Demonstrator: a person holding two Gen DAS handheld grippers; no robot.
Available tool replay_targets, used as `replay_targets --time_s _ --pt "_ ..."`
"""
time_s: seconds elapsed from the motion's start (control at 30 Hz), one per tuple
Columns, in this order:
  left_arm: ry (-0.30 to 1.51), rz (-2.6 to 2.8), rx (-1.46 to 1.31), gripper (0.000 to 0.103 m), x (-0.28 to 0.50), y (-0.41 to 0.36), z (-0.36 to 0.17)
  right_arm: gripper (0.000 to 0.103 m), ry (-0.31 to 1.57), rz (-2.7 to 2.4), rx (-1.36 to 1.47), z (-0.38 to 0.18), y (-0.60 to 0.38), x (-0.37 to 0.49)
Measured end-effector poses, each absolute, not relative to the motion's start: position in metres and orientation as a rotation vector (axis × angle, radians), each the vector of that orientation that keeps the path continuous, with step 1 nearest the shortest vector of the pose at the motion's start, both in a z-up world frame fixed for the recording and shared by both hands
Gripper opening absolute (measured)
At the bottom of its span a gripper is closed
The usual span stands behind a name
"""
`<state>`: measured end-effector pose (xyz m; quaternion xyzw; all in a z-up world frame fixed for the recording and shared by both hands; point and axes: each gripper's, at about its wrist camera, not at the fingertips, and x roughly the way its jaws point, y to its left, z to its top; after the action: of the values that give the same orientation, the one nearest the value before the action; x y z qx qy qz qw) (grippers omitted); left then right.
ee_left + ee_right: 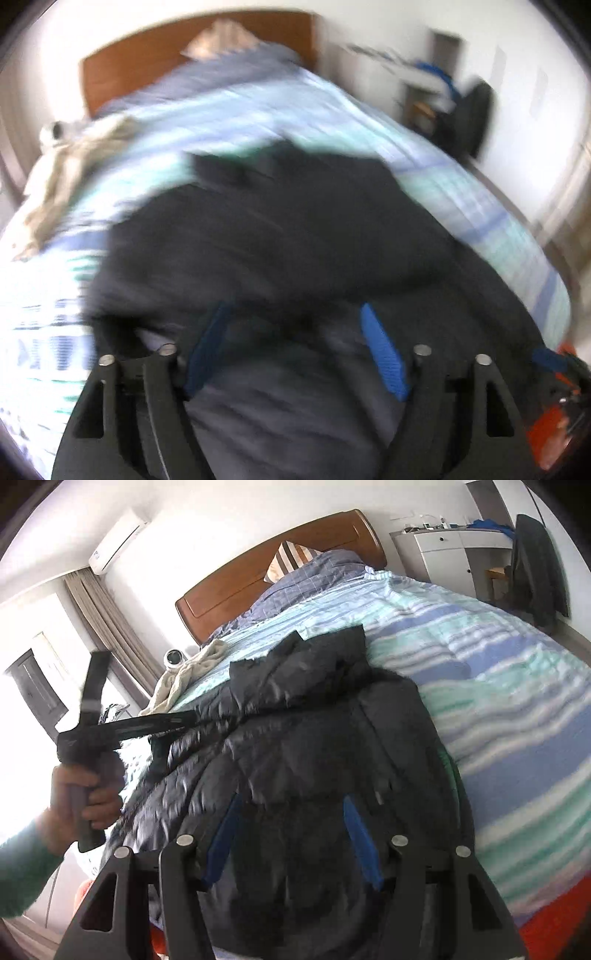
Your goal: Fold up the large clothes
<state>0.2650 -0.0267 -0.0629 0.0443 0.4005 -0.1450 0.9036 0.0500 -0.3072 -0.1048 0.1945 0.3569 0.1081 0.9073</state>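
A large black puffer jacket (303, 746) lies spread on the striped bed cover, collar toward the headboard. It also fills the middle of the blurred left wrist view (280, 236). My left gripper (295, 314) is open, its blue pads (384, 354) spread over the jacket's near part. It shows from the side in the right wrist view (162, 722), held by a hand at the jacket's left edge. My right gripper (291, 805) is open above the jacket's lower part, blue pads (360, 843) apart, holding nothing.
The bed cover (498, 686) has blue, teal and white stripes. A beige cloth (184, 681) and a small white camera (173, 658) lie at the bed's left edge. A wooden headboard (258, 572), striped pillow (291, 559), white cabinet (450, 554) and hanging dark garment (535, 565) stand behind.
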Motion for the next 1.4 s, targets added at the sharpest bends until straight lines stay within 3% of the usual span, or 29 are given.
replay_targets --time_s 0.13,0.23,0.3,0.47,0.7,0.9,1.07,1.2,1.33,1.4 --pt "0.798 -0.101 -0.046 0.080 0.313 0.037 -0.054 0.059 0.699 0.282 0.318 -0.067 -0.290 0.112" --pt "0.858 0.012 -0.088 0.073 0.345 0.070 -0.086 0.059 0.717 0.304 0.250 -0.058 -0.272 0.177" --pt "0.930 0.049 -0.106 0.065 0.349 0.083 -0.120 0.059 0.736 0.274 0.218 -0.068 -0.264 0.216" --pt "0.974 0.072 -0.150 0.065 0.336 0.102 -0.188 0.059 0.973 0.245 0.180 -0.166 -0.252 0.295" --pt "0.972 0.080 -0.151 0.069 0.338 0.107 -0.183 0.058 0.996 0.254 0.279 -0.194 -0.266 0.297" --pt "0.857 0.054 -0.233 0.071 0.327 0.118 -0.116 0.058 0.946 0.246 0.270 -0.196 -0.265 0.290" --pt "0.786 -0.005 -0.248 0.078 0.370 0.100 -0.083 0.058 0.931 0.253 0.291 -0.195 -0.271 0.286" --pt "0.838 0.050 -0.295 0.078 0.422 0.098 -0.109 0.059 0.930 0.253 0.290 -0.195 -0.272 0.285" --pt "0.998 0.187 -0.390 0.079 0.453 0.125 -0.182 0.059 0.923 0.260 0.295 -0.195 -0.273 0.283" --pt "0.969 0.197 -0.467 0.081 0.450 0.141 -0.201 0.059 0.918 0.265 0.295 -0.195 -0.273 0.282"
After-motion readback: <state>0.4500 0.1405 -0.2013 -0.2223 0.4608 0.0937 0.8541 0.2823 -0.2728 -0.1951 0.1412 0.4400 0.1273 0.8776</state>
